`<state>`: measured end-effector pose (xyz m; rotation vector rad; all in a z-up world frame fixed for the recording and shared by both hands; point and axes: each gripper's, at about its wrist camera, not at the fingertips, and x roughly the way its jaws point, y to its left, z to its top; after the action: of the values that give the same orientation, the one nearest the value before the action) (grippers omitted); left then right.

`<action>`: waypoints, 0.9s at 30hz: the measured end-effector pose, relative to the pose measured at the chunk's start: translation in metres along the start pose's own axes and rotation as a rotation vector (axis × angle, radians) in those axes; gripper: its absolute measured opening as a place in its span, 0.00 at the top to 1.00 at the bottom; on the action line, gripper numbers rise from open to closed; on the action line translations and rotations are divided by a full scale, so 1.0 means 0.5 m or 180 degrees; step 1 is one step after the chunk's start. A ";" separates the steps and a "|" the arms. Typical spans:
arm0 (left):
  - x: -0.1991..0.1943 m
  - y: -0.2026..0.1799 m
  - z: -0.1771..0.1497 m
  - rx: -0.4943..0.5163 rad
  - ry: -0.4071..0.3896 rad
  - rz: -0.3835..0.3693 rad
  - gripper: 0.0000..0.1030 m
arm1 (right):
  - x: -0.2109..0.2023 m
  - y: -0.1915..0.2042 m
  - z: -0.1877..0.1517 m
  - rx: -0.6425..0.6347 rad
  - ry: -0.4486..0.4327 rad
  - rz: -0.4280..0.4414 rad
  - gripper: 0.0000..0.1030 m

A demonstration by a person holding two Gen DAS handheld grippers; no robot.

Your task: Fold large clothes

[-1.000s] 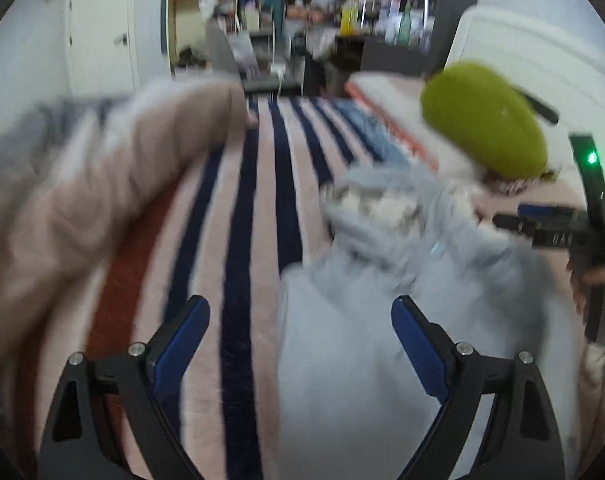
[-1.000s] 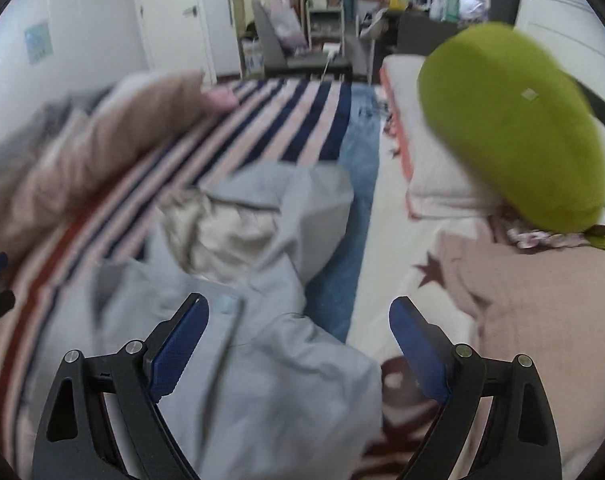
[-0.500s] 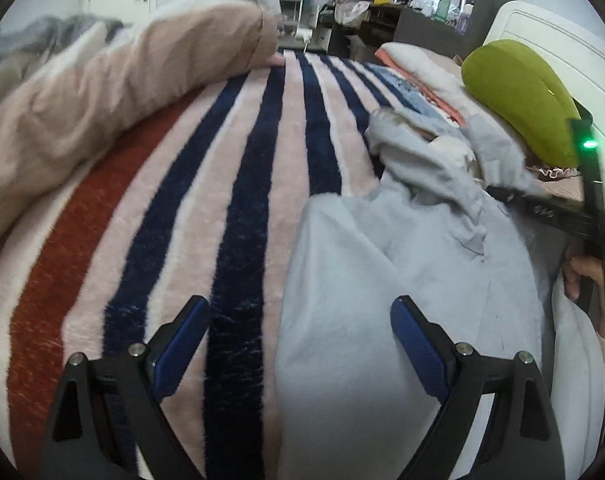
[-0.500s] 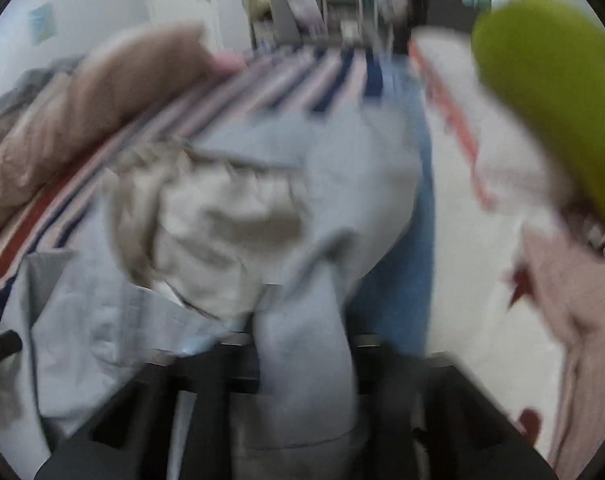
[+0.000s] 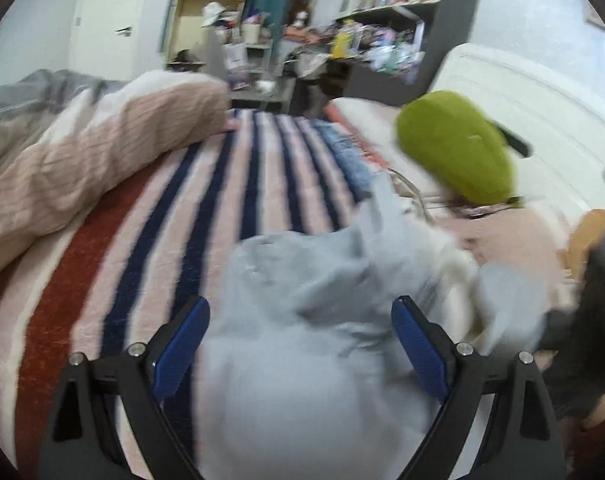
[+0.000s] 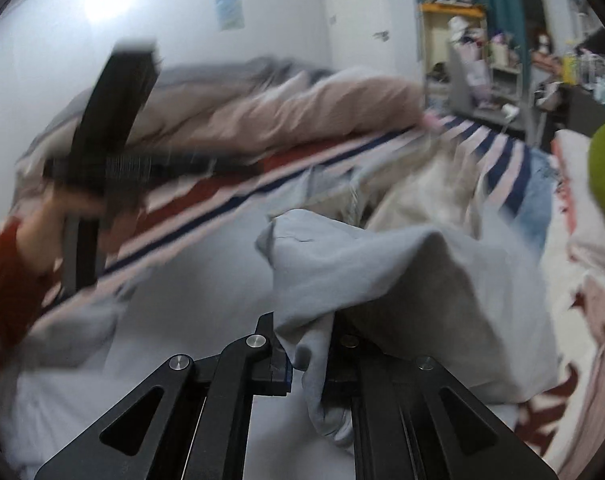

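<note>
A large light-grey hooded garment (image 5: 322, 264) lies crumpled on the striped blanket (image 5: 222, 208). My left gripper (image 5: 300, 308) hovers open over its near part, with nothing pinched between the blue pads. In the right wrist view my right gripper (image 6: 308, 344) has its jaws closing tight on a fold of the grey garment (image 6: 402, 272), which rises from the pads as a lifted flap. The cream lining (image 6: 422, 188) shows behind it. The left gripper (image 6: 114, 152) appears there as a dark blur, held by a hand in a red sleeve (image 6: 6, 272).
A bunched pink duvet (image 5: 82, 168) fills the bed's left side. A green pillow (image 5: 458, 148) leans on the white headboard (image 5: 522, 92) at the right, with a pink cover (image 5: 514, 240) below it. Cluttered shelves (image 5: 382, 12) and a door stand beyond the bed.
My right gripper went from wide open to shut on a fold of the grey garment and swung left, lifting the cloth. The left gripper stayed open and shifted over the garment.
</note>
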<state>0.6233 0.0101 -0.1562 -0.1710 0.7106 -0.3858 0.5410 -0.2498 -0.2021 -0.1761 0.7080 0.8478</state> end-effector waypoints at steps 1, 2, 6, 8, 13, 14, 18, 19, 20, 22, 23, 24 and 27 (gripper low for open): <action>-0.004 -0.011 -0.003 -0.0004 0.0035 -0.0201 0.12 | 0.006 0.004 -0.014 -0.0012 0.0069 0.0063 0.98; -0.001 -0.027 -0.005 -0.0005 0.0116 -0.0468 0.11 | 0.010 0.016 -0.028 -0.0025 0.0125 0.0147 0.98; 0.038 -0.108 -0.039 0.0415 0.0365 -0.0678 0.11 | 0.015 0.028 -0.079 0.0001 0.0269 0.0361 0.98; 0.079 -0.127 -0.064 0.0590 0.0587 -0.0341 0.11 | 0.015 0.019 -0.095 0.0088 0.0305 0.0392 0.98; 0.147 -0.117 -0.133 0.0368 0.0944 -0.0636 0.35 | 0.024 0.017 -0.097 0.0129 0.0400 0.0367 0.95; 0.155 -0.110 -0.138 0.0254 0.0978 -0.0731 0.48 | 0.026 0.016 -0.093 0.0154 0.0414 0.0344 0.94; 0.158 -0.094 -0.135 0.0114 0.0893 -0.0795 0.61 | -0.022 0.011 -0.089 0.0191 0.0426 0.0273 0.64; 0.157 -0.094 -0.134 0.0123 0.0896 -0.0799 0.63 | -0.045 0.004 -0.084 0.0209 0.0397 0.0248 0.45; 0.154 -0.094 -0.132 0.0133 0.0895 -0.0795 0.64 | -0.061 -0.002 -0.079 0.0231 0.0370 0.0219 0.32; 0.153 -0.094 -0.130 0.0162 0.0892 -0.0782 0.66 | -0.108 -0.025 -0.063 0.0384 0.0216 0.0140 0.27; 0.152 -0.092 -0.129 0.0176 0.0889 -0.0772 0.66 | -0.124 -0.041 -0.055 0.0507 0.0119 0.0097 0.22; 0.150 -0.091 -0.129 0.0192 0.0883 -0.0759 0.66 | -0.141 -0.064 -0.045 0.0672 -0.0010 0.0015 0.17; 0.147 -0.107 -0.129 0.0228 0.0873 -0.0732 0.66 | -0.146 -0.137 -0.030 0.1171 -0.0118 -0.0471 0.06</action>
<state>0.6161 -0.0698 -0.2338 -0.1334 0.9494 -0.6621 0.5510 -0.3469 -0.1758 0.1162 0.7933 0.5668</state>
